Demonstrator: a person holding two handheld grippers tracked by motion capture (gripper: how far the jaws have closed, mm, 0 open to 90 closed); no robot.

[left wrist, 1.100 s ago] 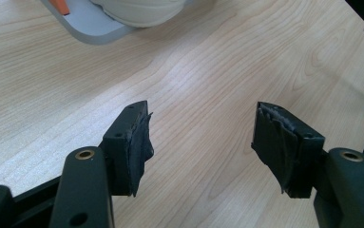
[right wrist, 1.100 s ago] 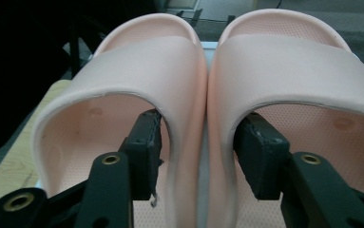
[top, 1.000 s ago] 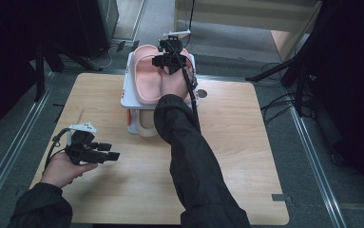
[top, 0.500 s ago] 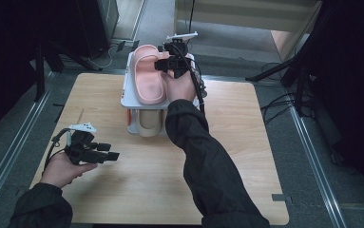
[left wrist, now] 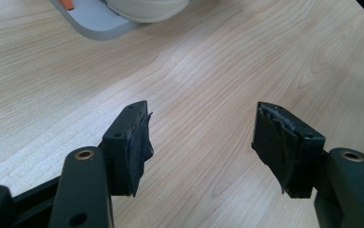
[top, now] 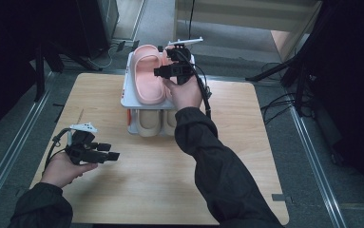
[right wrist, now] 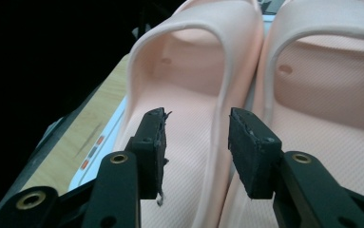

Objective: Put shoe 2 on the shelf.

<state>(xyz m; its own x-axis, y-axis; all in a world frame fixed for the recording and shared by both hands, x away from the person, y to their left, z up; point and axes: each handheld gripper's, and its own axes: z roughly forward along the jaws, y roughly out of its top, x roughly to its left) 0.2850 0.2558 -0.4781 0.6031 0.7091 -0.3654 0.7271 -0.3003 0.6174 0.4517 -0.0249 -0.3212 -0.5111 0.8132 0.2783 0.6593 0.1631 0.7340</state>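
Note:
A pair of pink slippers lies on the top shelf of a white two-tier rack [top: 125, 92]. The left slipper [top: 147, 76] is in plain sight, while the hand hides most of the other. My right gripper [top: 159, 71] hovers over them, open, jaws pointing left. In the right gripper view the right gripper [right wrist: 196, 137] straddles the side wall of one pink slipper [right wrist: 189, 71], next to the second slipper [right wrist: 327, 95]; whether the pads touch it is unclear. My left gripper [top: 109, 150] is held low over the table's front left, open and empty, and appears again as the left gripper [left wrist: 201, 142].
Beige slippers [top: 146, 123] sit on the rack's lower tier; one toe [left wrist: 146, 7] and the grey rack base [left wrist: 91, 23] show beyond the left jaws. The wooden table [top: 246, 142] has metal rails along both sides. A cable trails from the right gripper.
The right gripper has shifted a little toward the person over the top shelf, and the right elbow has swung rightward. The left gripper has stayed where it was.

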